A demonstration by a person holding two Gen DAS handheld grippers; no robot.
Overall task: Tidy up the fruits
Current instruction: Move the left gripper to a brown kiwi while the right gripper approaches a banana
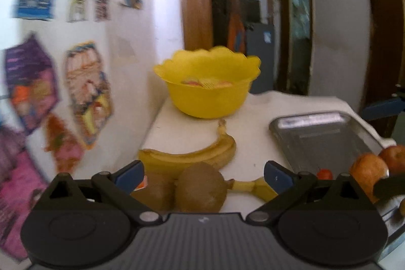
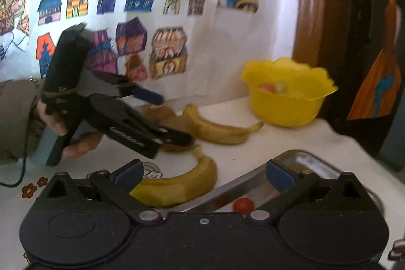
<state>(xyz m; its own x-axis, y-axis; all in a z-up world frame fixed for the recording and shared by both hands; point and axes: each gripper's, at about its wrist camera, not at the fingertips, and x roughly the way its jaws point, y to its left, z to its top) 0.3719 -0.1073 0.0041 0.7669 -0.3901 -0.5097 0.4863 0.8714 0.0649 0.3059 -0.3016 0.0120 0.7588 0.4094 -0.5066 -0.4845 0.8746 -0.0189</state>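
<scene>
My left gripper point(image 1: 203, 175) is open, its blue-tipped fingers either side of two brown kiwis point(image 1: 200, 190) on the white table. Beyond them lies a banana point(image 1: 192, 156), and a second banana point(image 1: 253, 187) lies to their right. The right wrist view shows that left gripper point(image 2: 174, 118) in a person's hand point(image 2: 63, 125), straddling the kiwis point(image 2: 164, 118). My right gripper point(image 2: 203, 173) is open above the near banana point(image 2: 182, 184) and the metal tray's edge point(image 2: 303, 161). A small red tomato point(image 2: 243, 205) lies in the tray. The yellow bowl point(image 2: 286, 98) holds some fruit.
The yellow bowl point(image 1: 207, 85) stands at the table's far edge by the wall. The metal tray point(image 1: 326, 138) is at the right, with two apples point(image 1: 367, 171) and the tomato point(image 1: 324, 173) at its near end. Posters cover the wall on the left.
</scene>
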